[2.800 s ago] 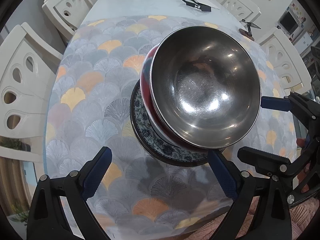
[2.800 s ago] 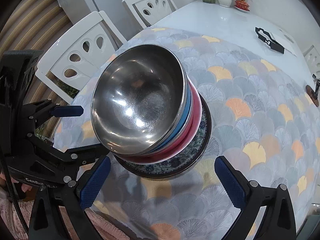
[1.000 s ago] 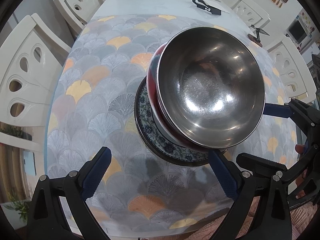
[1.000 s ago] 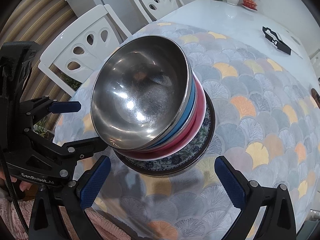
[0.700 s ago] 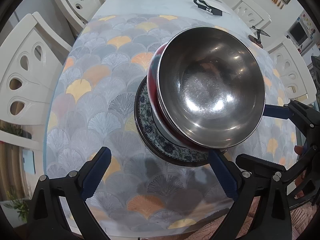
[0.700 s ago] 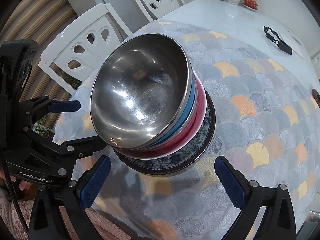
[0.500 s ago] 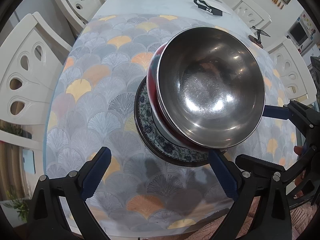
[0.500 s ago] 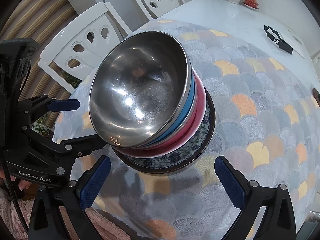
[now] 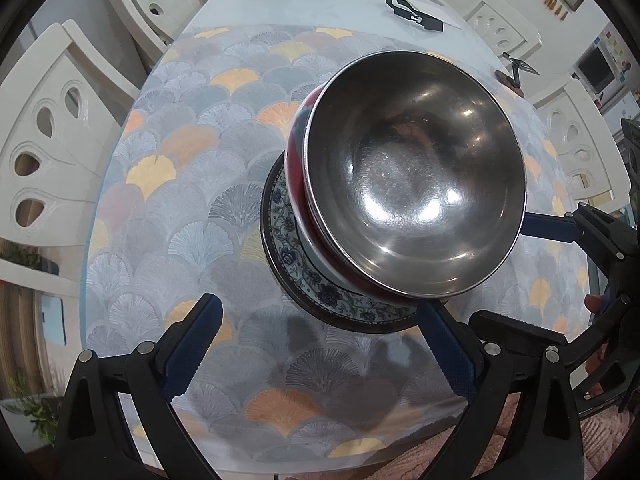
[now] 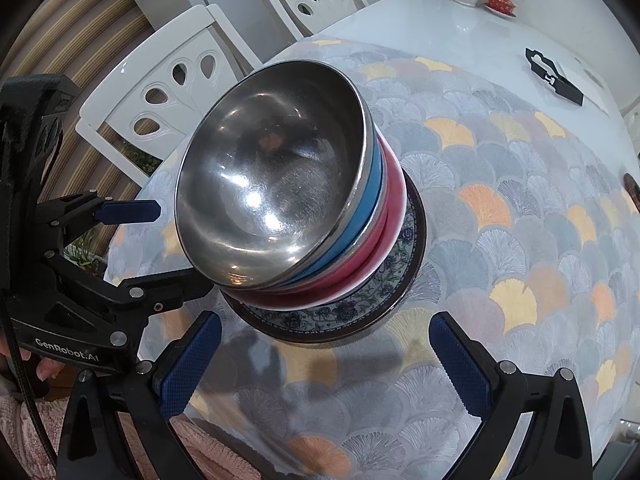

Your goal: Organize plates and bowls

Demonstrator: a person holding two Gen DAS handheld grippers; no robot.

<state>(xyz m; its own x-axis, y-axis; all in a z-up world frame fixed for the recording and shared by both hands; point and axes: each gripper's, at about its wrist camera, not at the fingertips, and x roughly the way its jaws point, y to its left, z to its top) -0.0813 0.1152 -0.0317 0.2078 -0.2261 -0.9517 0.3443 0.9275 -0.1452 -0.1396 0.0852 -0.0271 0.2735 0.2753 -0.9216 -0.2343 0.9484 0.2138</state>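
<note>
Stack sits on the fan-pattern placemat [image 9: 168,208] near the table's near end: steel bowl [image 9: 416,184] on top, nested in a blue bowl [image 10: 370,196], then a red bowl [image 10: 384,236], all on a floral-rimmed plate [image 9: 320,280] with a dark edge. All openings face up. Everything is round, so there is no long axis; the stack's axis is vertical, and any apparent lean may just be fisheye distortion.

Left gripper [image 9: 320,352]: jaws wide apart, empty, hovering on the near side of the stack, fingers pointing at the plate. Its right finger [image 9: 448,348] is close to the plate rim; contact cannot be told.

Right gripper [image 10: 324,364]: jaws wide apart, empty, also aimed at the stack from the near side, clear of the plate.

Black object [image 10: 554,76] lies on the bare white tabletop [image 10: 460,36] at the far end, well apart from the stack.
</note>
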